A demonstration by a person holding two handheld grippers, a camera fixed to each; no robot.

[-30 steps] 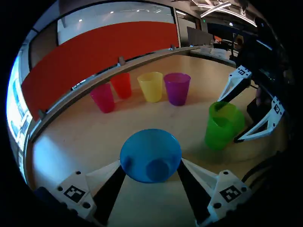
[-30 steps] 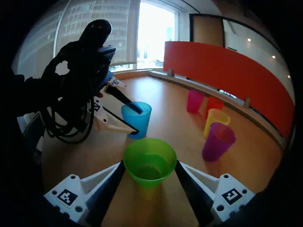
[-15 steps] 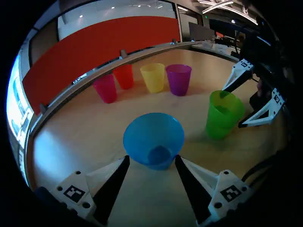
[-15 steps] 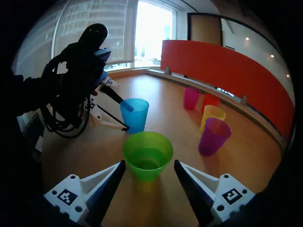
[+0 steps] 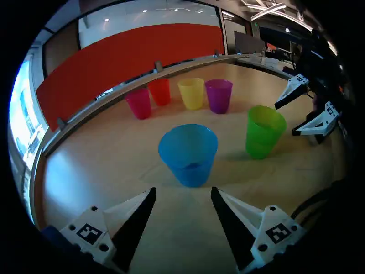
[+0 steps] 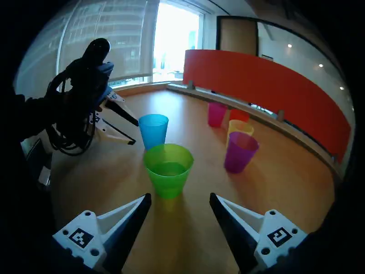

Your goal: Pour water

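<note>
Pale wooden bench (image 5: 91,160) before an orange-red partition (image 5: 114,55), with bright windows (image 6: 173,41) on one side.

Left claw (image 5: 182,192): fingers spread, holding nothing. The blue cup (image 5: 188,155) stands upright on the bench just ahead of the fingertips, apart from both. Right claw (image 6: 179,197): likewise spread and empty, with the green cup (image 6: 168,171) upright just ahead. A water level shows inside the green cup; the contents of the blue cup cannot be told. The two cups stand near each other at mid-bench.

Judged from the free-standing cups, the step in hand is travel of the claws to or from them. To do it well, each claw is best kept wide and moved straight along its own axis, so that no finger clips a rim; light plastic cups probably tip easily, and one holds water.

Count: six cups, one of each colour. Blue and green are at the centre; the pink cup (image 5: 139,102), orange cup (image 5: 159,91), yellow cup (image 5: 191,92) and purple cup (image 5: 218,95) form a row near the partition. Two claws.
</note>
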